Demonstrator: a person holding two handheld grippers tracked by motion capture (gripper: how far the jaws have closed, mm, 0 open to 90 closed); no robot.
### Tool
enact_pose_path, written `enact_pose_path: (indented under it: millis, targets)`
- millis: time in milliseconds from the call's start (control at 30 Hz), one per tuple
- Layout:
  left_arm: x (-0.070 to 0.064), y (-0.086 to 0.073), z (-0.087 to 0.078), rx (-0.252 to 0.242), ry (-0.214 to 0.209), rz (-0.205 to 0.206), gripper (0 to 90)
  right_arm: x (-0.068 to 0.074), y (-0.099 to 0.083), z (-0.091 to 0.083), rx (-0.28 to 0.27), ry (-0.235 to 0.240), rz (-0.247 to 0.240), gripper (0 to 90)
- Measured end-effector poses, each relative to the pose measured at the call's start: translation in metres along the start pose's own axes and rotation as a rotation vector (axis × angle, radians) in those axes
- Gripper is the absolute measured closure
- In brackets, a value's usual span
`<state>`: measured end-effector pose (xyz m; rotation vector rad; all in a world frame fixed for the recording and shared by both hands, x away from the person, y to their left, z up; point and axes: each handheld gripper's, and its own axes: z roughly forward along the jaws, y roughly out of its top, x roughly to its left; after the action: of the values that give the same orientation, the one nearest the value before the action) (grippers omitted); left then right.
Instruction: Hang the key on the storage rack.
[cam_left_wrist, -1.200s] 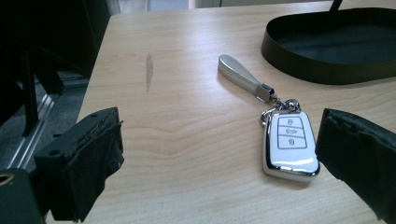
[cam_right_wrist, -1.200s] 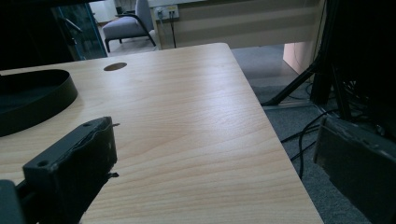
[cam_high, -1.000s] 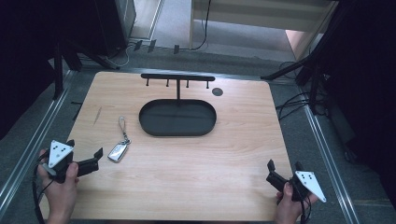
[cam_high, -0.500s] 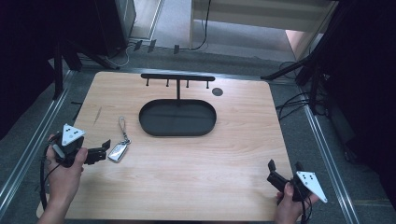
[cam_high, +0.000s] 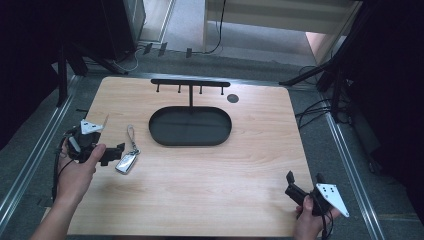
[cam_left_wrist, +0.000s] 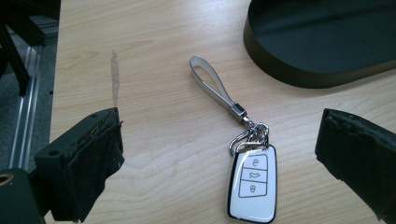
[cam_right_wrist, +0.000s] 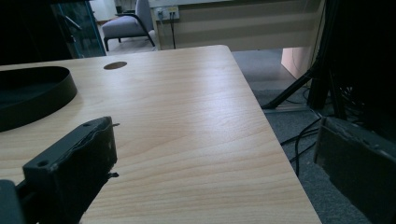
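Clearly the thing in play is the key fob (cam_left_wrist: 251, 185), a glossy white shell with a dark rim and three buttons, lying flat on the counter (cam_high: 210, 180) near its left side, just left of the black oval tray (cam_high: 190, 126) and apart from it. It looks small, light and rigid, and the smooth shell would likely slip under a shallow pinch. A metal clasp joins it to a pale strap loop (cam_left_wrist: 211, 85), which lies flat and looks soft and floppy; lifted by the loop, the fob would probably dangle and swing. The surer hold, I judge, is across the fob's two long edges, with padded fingers (cam_left_wrist: 95, 163) pressing the sides and not the button face.

The left gripper (cam_left_wrist: 224, 158) hovers just over the fob, its fingers spread wide with the fob lying between them, touching nothing. The right gripper (cam_high: 303, 183) sits at the counter's near right corner, well apart from everything, its fingers also wide apart and empty.

By count: one fob, one strap loop, one tray, one black rack (cam_high: 190, 83) with four short pegs standing at the tray's far side, one dark round spot (cam_high: 232, 98) on the counter near the rack, two grippers, two hands.
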<state>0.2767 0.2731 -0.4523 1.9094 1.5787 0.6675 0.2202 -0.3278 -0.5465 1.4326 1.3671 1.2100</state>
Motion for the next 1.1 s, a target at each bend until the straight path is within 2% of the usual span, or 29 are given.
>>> enact_pose_path:
  millis: [100,300,333,433,533,600,767,933,967,1100]
  targets:
    - [-0.002,0.007,0.005,0.04,-0.006,0.005,1.2,0.001,0.0,0.0,0.0,0.0,-0.013,0.0]
    - [-0.001,0.021,0.017,0.103,-0.02,-0.036,1.3,0.0,0.0,0.0,-0.001,-0.001,-0.01,0.0]
    - [-0.002,0.023,0.021,0.128,-0.015,-0.051,1.3,0.0,0.0,0.0,0.0,-0.001,-0.009,0.0]
    - [-0.004,0.026,0.03,0.164,0.012,-0.047,1.3,0.0,0.0,0.0,0.001,0.0,-0.003,0.0]
    - [-0.005,0.028,0.036,0.182,0.003,-0.089,1.3,0.0,0.0,0.0,0.002,0.0,-0.003,0.0]
    - [-0.005,0.03,0.041,0.204,0.009,-0.103,1.3,0.0,0.0,0.0,0.001,-0.001,-0.002,0.0]
    - [-0.005,0.032,0.047,0.249,0.038,-0.096,1.7,-0.001,0.0,0.0,-0.001,-0.002,0.005,0.0]
    - [-0.007,0.033,0.055,0.261,0.042,-0.102,14.3,-0.001,0.0,0.001,0.005,-0.001,0.007,0.0]
    - [-0.007,0.032,0.057,0.258,0.037,-0.104,14.7,-0.001,0.0,0.001,0.005,-0.002,0.004,0.0]
    - [-0.008,0.033,0.066,0.276,0.027,-0.15,23.5,-0.001,0.0,0.001,0.006,-0.003,0.005,0.0]
